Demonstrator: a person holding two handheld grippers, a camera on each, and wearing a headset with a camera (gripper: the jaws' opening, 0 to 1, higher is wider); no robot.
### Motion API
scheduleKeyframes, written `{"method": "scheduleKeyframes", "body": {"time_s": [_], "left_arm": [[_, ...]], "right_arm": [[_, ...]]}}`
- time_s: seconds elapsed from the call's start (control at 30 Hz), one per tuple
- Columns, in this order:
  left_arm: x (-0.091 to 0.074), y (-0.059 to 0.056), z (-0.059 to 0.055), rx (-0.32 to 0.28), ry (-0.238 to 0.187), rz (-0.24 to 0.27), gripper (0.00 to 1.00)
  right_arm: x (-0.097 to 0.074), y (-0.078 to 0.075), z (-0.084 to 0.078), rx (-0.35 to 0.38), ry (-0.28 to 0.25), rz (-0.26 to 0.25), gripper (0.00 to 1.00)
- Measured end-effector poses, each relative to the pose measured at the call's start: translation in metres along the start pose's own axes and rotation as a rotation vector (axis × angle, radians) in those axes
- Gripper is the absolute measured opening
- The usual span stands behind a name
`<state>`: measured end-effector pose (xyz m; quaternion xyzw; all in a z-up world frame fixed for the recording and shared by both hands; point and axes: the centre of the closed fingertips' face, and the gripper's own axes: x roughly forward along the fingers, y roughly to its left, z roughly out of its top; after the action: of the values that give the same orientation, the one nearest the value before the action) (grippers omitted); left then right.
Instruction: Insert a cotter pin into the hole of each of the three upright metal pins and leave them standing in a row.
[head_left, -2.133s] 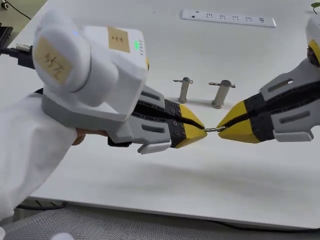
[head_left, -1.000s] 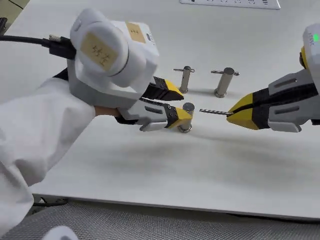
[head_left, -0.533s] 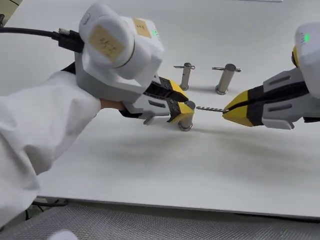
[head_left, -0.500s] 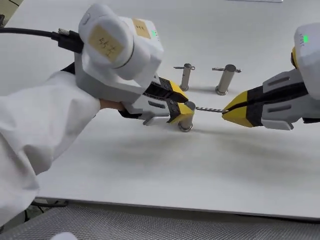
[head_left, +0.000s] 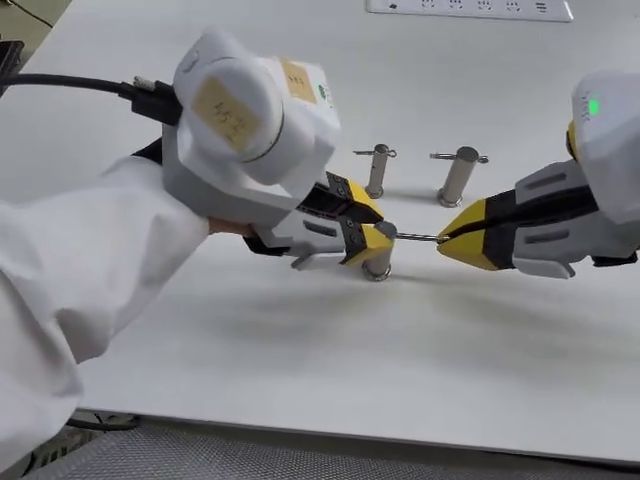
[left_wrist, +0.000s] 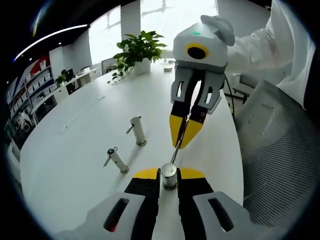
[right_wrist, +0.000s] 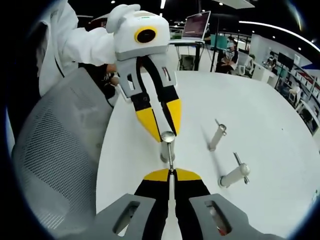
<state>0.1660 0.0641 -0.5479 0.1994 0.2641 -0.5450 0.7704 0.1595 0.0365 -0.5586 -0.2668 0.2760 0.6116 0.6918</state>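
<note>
Close to me stands an upright metal pin (head_left: 378, 262), and my left gripper (head_left: 375, 234) is shut on it just under its head. My right gripper (head_left: 441, 240) is shut on a thin cotter pin (head_left: 416, 237), held level with its tip at the pin's head. In the left gripper view the metal pin (left_wrist: 169, 176) sits between my yellow jaws, and the cotter pin (left_wrist: 176, 148) slants down to it from the right gripper (left_wrist: 183, 134). Behind stand two more metal pins (head_left: 377, 170) (head_left: 457, 177), each with a cotter pin through its top.
A white power strip (head_left: 470, 7) lies at the far edge of the white table (head_left: 300, 350), whose near edge runs along the bottom. A black cable (head_left: 70, 82) trails left from the left gripper. A potted plant (left_wrist: 140, 47) and a mesh chair (left_wrist: 280, 165) stand around.
The left gripper left the cotter pin and shut on the near metal pin. The right gripper has carried the cotter pin leftward until its tip meets that pin's head.
</note>
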Motion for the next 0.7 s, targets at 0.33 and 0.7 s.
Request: {"method": "scheduleKeyframes", "body": {"time_s": [0.33, 0.7], "left_arm": [[0.002, 0.001, 0.000, 0.008, 0.012, -0.001, 0.10], [0.003, 0.003, 0.000, 0.028, 0.024, 0.001, 0.10]], "right_arm": [[0.015, -0.002, 0.011, -0.004, -0.033, 0.007, 0.00], [0.020, -0.005, 0.013, -0.099, 0.010, 0.011, 0.00]]}}
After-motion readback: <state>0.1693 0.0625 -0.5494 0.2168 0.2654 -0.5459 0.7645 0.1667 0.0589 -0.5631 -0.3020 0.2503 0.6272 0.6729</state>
